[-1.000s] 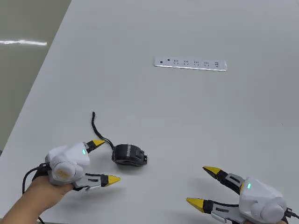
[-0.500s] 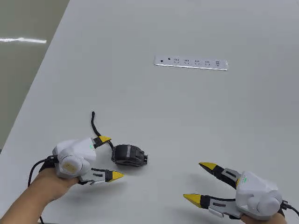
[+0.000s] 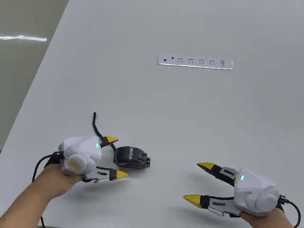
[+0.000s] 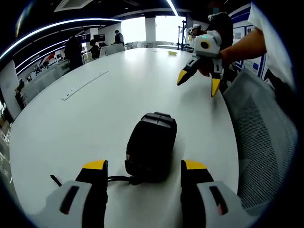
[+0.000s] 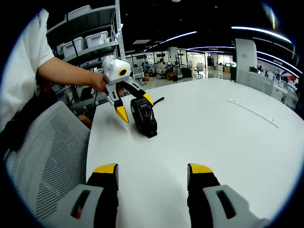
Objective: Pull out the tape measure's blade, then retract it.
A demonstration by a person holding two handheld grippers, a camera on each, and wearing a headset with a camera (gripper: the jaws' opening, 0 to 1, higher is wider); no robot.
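A black tape measure [image 3: 131, 157] lies on the white table [image 3: 180, 109], a black wrist strap [image 3: 97, 127] trailing away from it. My left gripper [image 3: 115, 157] is open, its yellow tips on either side of the case's near end. In the left gripper view the tape measure [image 4: 151, 145] sits just beyond my left gripper [image 4: 144, 165], not clamped. My right gripper [image 3: 198, 183] hovers open to the right, well apart from the case. In the right gripper view the tape measure [image 5: 144, 117] lies ahead of my open right gripper [image 5: 153, 169], with the left gripper [image 5: 133, 106] straddling it.
A white power strip [image 3: 195, 62] lies flat at the far side of the table. The table's left edge [image 3: 40, 71] drops to a dark floor. A mesh chair [image 5: 42, 156] stands by the near edge. Shelves and desks fill the background.
My left gripper has moved right toward the tape measure, so its tips now flank the case. My right gripper has crept left a little. The tape measure has stayed put.
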